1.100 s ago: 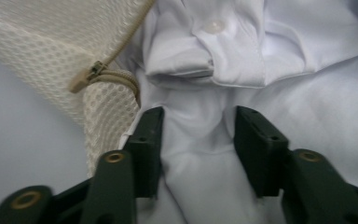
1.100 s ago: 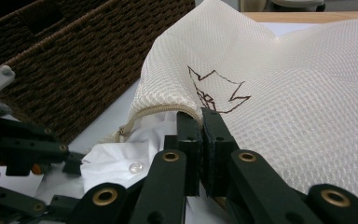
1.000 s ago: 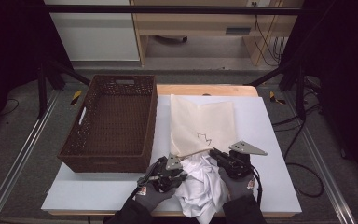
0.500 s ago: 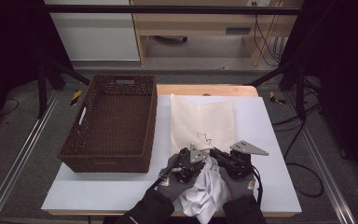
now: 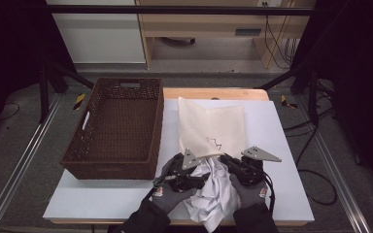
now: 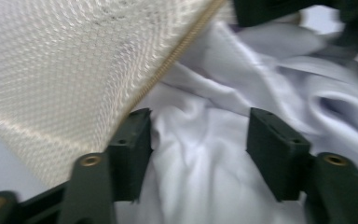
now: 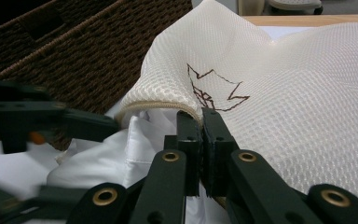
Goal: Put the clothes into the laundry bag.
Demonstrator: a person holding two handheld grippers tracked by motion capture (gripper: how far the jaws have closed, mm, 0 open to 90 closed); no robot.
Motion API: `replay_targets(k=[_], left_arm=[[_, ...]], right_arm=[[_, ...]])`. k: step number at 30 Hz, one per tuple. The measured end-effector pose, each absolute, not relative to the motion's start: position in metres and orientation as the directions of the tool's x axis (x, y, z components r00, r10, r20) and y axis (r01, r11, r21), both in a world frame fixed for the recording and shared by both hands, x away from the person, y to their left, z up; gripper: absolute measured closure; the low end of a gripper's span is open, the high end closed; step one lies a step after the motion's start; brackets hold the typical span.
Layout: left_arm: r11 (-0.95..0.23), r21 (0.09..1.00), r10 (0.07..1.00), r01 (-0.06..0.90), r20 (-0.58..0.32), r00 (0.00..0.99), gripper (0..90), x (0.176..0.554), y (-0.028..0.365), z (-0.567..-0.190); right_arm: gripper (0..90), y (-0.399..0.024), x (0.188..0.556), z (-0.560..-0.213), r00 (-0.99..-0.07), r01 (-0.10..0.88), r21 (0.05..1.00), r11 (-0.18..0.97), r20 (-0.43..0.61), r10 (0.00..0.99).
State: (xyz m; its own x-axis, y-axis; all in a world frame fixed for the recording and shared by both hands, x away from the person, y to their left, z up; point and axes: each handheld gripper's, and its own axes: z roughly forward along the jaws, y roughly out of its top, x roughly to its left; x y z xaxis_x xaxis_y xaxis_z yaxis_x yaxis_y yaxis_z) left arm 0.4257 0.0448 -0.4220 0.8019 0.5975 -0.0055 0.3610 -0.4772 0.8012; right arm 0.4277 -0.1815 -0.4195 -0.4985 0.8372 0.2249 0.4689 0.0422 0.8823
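High view: a cream mesh bag is seen lying flat on the white desk just beside a brown basket, its long axis running away from the person and its zipped mouth turned toward them, where a white garment is bunched half out of it. The right claw is clamped shut on the bag's zip edge, while the left claw has just been opening and is spread over the garment without pressing it. Both pieces are judged light, limp and easily snagged, so the bag is best taken by its stiffer zip hem and the garment by a gathered fold.
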Motion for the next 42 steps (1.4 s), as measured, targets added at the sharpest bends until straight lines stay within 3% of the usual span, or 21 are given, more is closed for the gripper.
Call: replay_targets(k=[5,10,14,18,20,23,29,32,38,42], left_arm=[[-0.505,0.787,0.559,0.355,-0.016,0.829,26.9,0.404,0.052,-0.433],[-0.534,0.756,0.562,0.378,-0.018,0.827,28.4,0.409,0.038,-0.458],[-0.581,0.719,0.569,0.382,0.023,0.822,45.6,0.415,0.027,-0.462],[-0.635,0.679,0.553,0.368,0.067,0.831,72.7,0.417,0.02,-0.454],[-0.635,0.684,0.548,0.358,0.073,0.833,78.9,0.419,0.02,-0.447],[-0.614,0.703,0.565,0.359,0.074,0.821,80.3,0.425,0.019,-0.436],[-0.617,0.691,0.631,0.377,0.148,0.761,79.6,0.452,0.007,-0.446],[-0.558,0.726,0.656,0.403,0.088,0.749,75.5,0.46,0.012,-0.452],[-0.479,0.791,0.615,0.381,-0.008,0.789,48.1,0.443,0.038,-0.438],[-0.485,0.807,0.576,0.336,0.006,0.817,36.3,0.42,0.049,-0.427]], right_arm=[[87.6,-0.181,0.428,-0.42,-0.499,0.472,0.88,0.045,0.225,0.837],[87.7,-0.18,0.428,-0.42,-0.501,0.474,0.879,0.047,0.226,0.836],[87.8,-0.179,0.429,-0.421,-0.503,0.476,0.878,0.052,0.223,0.835],[87.9,-0.18,0.43,-0.421,-0.505,0.476,0.878,0.05,0.227,0.833],[87.9,-0.18,0.43,-0.421,-0.505,0.476,0.878,0.049,0.228,0.833],[87.9,-0.18,0.43,-0.42,-0.503,0.476,0.878,0.045,0.23,0.833],[88.0,-0.179,0.426,-0.414,-0.518,0.457,0.888,0.044,0.226,0.825],[88.0,-0.177,0.424,-0.411,-0.52,0.453,0.89,0.058,0.21,0.828],[87.8,-0.182,0.429,-0.42,-0.498,0.474,0.88,0.043,0.227,0.837],[87.8,-0.18,0.429,-0.42,-0.497,0.472,0.88,0.05,0.218,0.84]])
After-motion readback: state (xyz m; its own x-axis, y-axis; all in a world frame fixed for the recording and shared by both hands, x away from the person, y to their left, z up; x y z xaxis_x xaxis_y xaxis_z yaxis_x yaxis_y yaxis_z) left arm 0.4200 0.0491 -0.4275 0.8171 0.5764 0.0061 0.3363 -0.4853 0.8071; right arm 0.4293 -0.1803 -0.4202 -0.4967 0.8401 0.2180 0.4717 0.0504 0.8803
